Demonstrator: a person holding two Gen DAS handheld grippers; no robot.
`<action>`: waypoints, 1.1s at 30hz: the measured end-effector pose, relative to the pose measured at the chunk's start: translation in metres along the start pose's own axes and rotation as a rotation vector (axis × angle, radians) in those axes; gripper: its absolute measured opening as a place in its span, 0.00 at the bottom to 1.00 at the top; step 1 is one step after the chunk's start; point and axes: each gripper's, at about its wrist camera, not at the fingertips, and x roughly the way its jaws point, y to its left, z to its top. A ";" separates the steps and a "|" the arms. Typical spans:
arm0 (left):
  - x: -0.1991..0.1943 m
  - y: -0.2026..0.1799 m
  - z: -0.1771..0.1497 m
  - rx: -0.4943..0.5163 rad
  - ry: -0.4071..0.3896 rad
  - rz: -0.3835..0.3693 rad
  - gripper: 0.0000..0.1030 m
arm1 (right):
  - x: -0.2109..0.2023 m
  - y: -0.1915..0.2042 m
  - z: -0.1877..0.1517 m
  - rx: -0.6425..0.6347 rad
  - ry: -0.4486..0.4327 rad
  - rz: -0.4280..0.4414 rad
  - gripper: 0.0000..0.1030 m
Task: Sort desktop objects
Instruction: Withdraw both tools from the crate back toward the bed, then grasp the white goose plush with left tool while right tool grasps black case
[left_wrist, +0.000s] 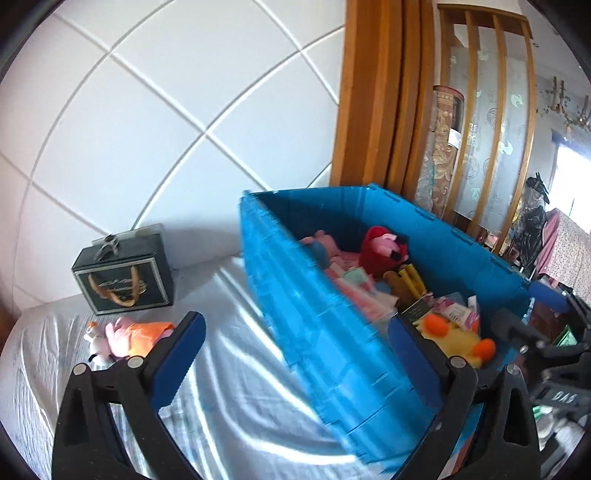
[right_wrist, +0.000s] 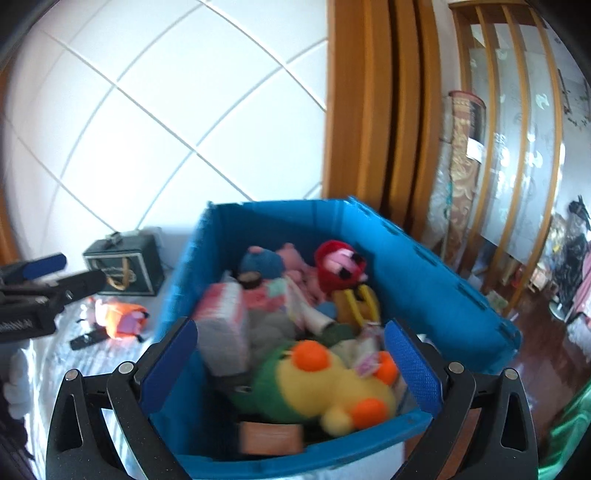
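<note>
White tiled wall (left_wrist: 147, 110); wooden doorframe (left_wrist: 369, 110); rolled rug, perhaps (left_wrist: 445, 147).

Motion blur smears the yellow plush duck (right_wrist: 332, 384) between the right gripper's (right_wrist: 291, 365) spread fingers. Beyond it, the blue crate (right_wrist: 424, 258) buries its lower toys. Its near wall (left_wrist: 332, 332) blurs between the left gripper's (left_wrist: 291, 354) fingers.

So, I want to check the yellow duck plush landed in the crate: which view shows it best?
The right wrist view: the yellow duck plush lies whole inside the blue crate, though blurred. The left wrist view shows only part of it, cut off behind a gripper finger.
</note>
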 end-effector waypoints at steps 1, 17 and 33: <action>-0.004 0.018 -0.006 -0.006 0.007 0.008 0.97 | -0.003 0.014 0.001 -0.003 -0.005 0.014 1.00; -0.042 0.339 -0.141 -0.155 0.191 0.250 0.97 | 0.057 0.301 -0.047 -0.036 0.234 0.177 1.00; 0.061 0.499 -0.213 -0.304 0.357 0.308 0.97 | 0.230 0.461 -0.116 -0.035 0.576 0.246 1.00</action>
